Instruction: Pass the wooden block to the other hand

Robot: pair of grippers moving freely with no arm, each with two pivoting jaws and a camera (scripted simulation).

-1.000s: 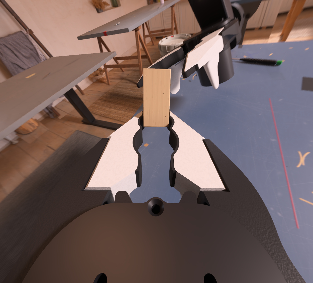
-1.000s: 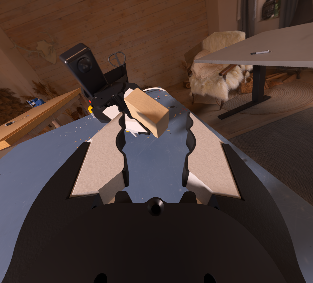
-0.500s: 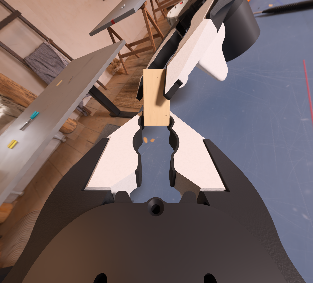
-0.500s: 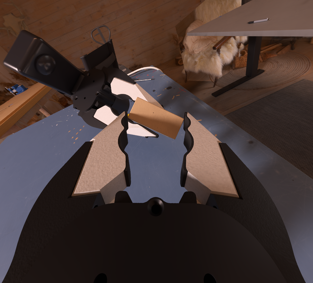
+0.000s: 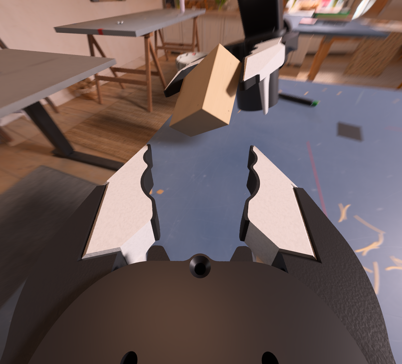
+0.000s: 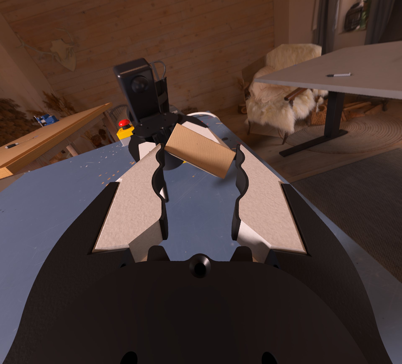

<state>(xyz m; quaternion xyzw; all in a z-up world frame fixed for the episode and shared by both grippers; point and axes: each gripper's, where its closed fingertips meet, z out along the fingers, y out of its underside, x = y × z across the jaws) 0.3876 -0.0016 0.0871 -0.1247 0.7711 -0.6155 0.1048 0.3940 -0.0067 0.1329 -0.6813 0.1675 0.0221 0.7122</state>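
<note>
Block [image 5: 206,92], tilted in the air over the blue table [image 5: 217,179], pinched at my right gripper's [image 6: 199,155] fingertips; my left gripper [image 5: 199,151], spread wide and empty, sits near it and apart: handover looks done, bar my drawing the left clear.

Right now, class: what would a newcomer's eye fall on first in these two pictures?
First the wooden block, tilted in mid-air above the blue table, pinched at its far end by the right gripper. Next the left gripper, wide open and empty just short of the block. After that, the fluffy white armchair behind.
</note>
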